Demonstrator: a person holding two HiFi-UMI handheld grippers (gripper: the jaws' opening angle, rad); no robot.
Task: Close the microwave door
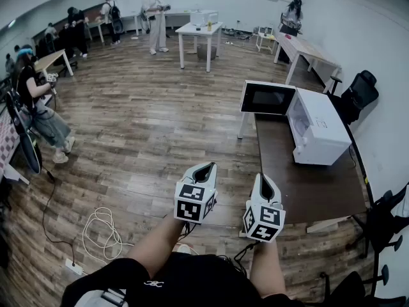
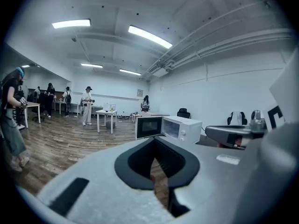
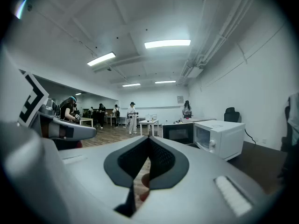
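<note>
- While the door (image 1: pixel 267 98) of the microwave (image 1: pixel 317 130) on the table (image 1: pixel 300 187) stands wide open, nothing is done yet.
- Jaws of the left gripper (image 1: pixel 205 169) and right gripper (image 1: pixel 265 185) are together, empty, well apart from it.
- Remaining, by my judgement: reach the door and push it shut.

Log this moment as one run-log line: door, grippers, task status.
microwave door: open | microwave: on table | left gripper: shut, empty | right gripper: shut, empty | contact with door: none | task: not done
</note>
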